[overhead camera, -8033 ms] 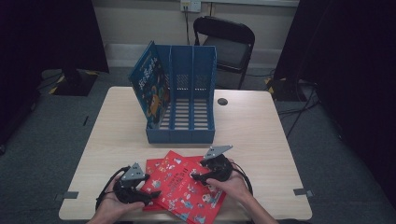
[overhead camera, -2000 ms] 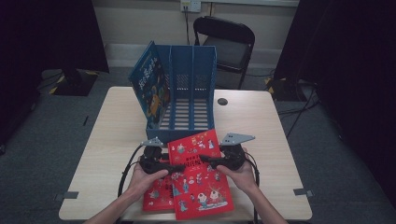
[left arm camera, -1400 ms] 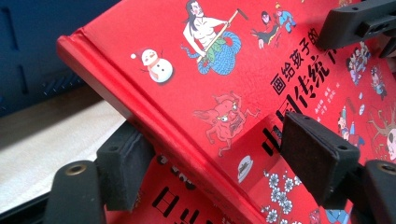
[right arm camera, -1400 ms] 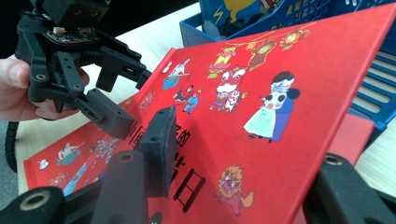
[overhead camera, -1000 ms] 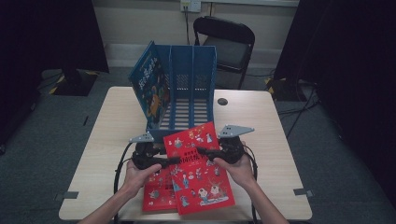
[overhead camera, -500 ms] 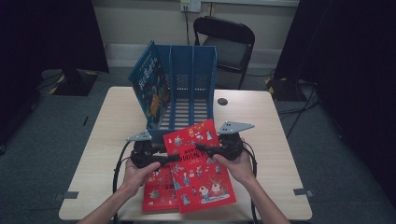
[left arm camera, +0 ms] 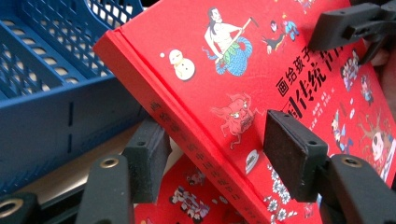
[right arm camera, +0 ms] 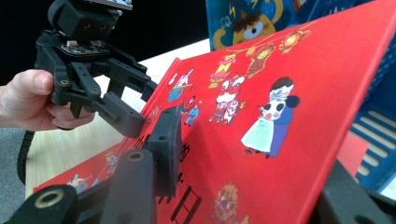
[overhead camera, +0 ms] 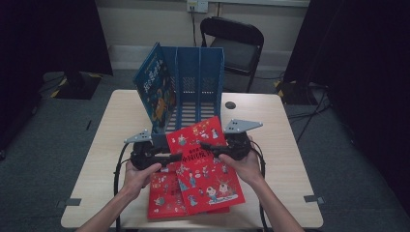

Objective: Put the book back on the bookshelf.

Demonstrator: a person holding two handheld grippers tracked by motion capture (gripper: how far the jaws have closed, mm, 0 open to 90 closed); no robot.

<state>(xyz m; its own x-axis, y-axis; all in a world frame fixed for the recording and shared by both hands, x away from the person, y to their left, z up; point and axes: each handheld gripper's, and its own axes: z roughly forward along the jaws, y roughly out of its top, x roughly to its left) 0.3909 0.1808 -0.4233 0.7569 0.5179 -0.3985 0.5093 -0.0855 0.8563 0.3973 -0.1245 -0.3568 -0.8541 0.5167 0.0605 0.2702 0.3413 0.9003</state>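
Over the table (overhead camera: 111,140), both tongs pinch a tilted red book (overhead camera: 205,159), left tongs (overhead camera: 169,158) at its spine, right tongs (overhead camera: 209,148) opposite.

Pale wood table (overhead camera: 285,145): blue file rack (overhead camera: 196,87), red book (overhead camera: 164,200), small black disc (overhead camera: 230,105).

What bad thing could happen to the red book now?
The tilted red book is pinched only at its edges by the left gripper and right gripper, so it might slip and drop onto the second red book. Its top corner sits near the blue rack, so it could bump the wall.
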